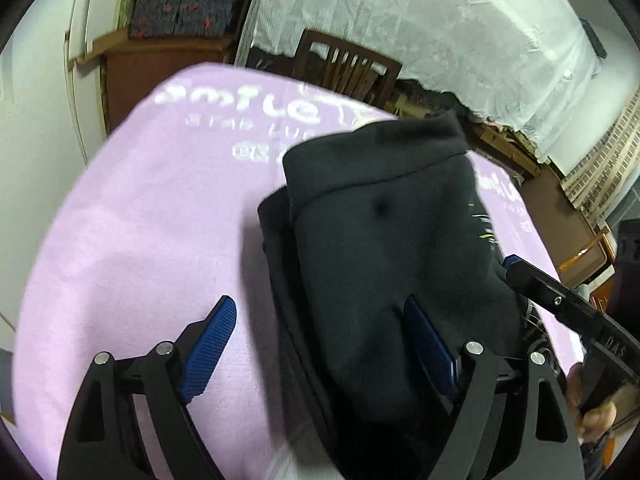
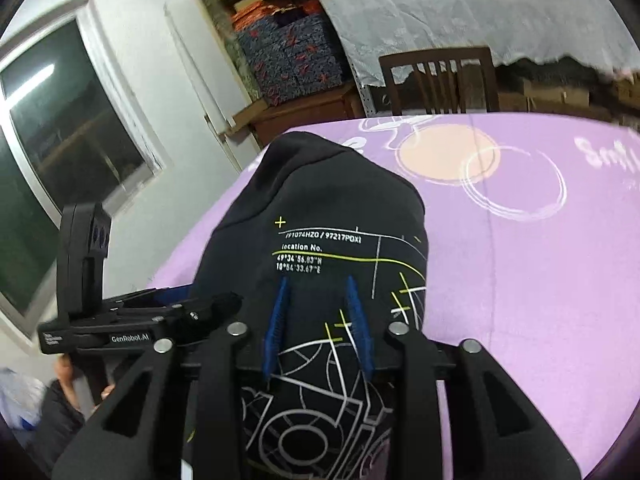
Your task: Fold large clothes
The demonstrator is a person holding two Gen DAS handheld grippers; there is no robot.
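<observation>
While angled downward, both hand-held grippers, left (image 1: 320,340) and right (image 2: 318,324), stand released over the black garment (image 1: 380,240).

Each hand-held gripper (image 1: 320,340) is matte black plastic with 2 curved finger arms, 4 round silver rivets and ribbed blue pads (image 1: 210,344). The left hand-held gripper (image 2: 168,312) carries white "GenRobot.AI" lettering on its side, beside a boxy black upright block.
</observation>
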